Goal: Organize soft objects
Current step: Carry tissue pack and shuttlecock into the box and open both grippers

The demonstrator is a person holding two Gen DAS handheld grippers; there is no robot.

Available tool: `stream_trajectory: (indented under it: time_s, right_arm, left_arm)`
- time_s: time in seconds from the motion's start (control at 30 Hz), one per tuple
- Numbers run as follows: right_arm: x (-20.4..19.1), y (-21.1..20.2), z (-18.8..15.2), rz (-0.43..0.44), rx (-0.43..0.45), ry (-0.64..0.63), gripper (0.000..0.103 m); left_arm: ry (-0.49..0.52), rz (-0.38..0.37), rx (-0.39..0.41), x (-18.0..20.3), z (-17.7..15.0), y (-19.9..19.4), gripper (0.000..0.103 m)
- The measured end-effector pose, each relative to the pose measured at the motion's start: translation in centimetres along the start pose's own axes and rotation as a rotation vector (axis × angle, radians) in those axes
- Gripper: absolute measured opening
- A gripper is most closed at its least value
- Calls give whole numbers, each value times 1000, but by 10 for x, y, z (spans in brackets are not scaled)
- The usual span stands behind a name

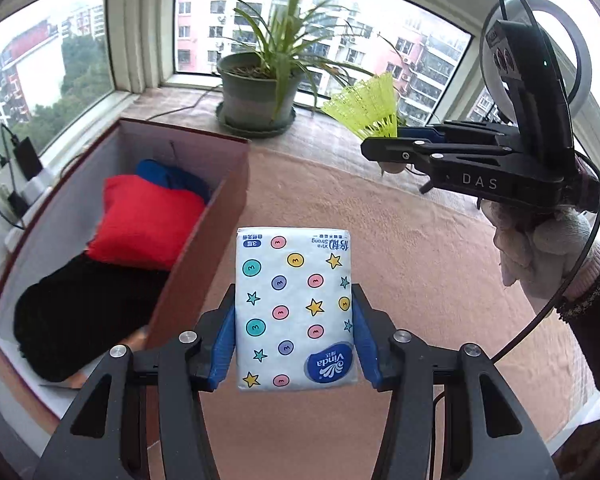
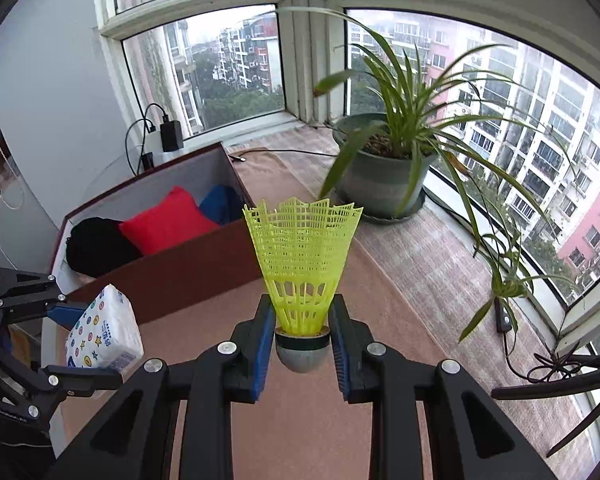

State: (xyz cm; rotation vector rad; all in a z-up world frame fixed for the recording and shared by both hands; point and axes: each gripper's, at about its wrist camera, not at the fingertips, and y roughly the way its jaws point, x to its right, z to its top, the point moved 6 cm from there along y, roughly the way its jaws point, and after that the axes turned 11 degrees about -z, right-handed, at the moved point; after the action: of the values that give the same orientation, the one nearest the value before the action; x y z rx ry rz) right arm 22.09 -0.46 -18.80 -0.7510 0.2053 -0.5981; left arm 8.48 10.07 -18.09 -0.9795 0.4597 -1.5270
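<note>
The black bundle (image 1: 80, 312) in the box (image 1: 204, 240) was too dark to identify, and the blue item (image 1: 168, 176) lay mostly hidden behind the red cushion (image 1: 148, 224). The person showed only as a gloved hand (image 1: 540, 248) and a sleeve cut off at the edge. The surface (image 1: 400, 264) was a pinkish-brown cloth in a bay of windows, with a potted plant (image 1: 260, 92) on the sill. The left hand-held gripper (image 1: 294, 336) clamped a tissue pack (image 1: 294, 308) by its 2 long sides, long axis pointing away from the camera, above the surface just right of the box. The right hand-held gripper (image 2: 302, 344) pinched a yellow shuttlecock (image 2: 302, 264) at its cork, skirt pointing forward
</note>
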Motion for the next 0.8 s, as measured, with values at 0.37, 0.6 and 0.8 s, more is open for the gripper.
stream_trajectory:
  time_s: [0.37, 0.6, 0.8]
  right_arm:
    - [-86, 14, 63, 75, 44, -105, 24]
    - [-119, 52, 85, 63, 3, -137, 24]
    - [-137, 80, 85, 41, -54, -151, 24]
  left_arm:
    - [-132, 169, 93, -86, -11, -64, 50]
    - [-179, 205, 90, -111, -27, -69, 50]
    - [-201, 201, 73, -121, -32, -61, 51]
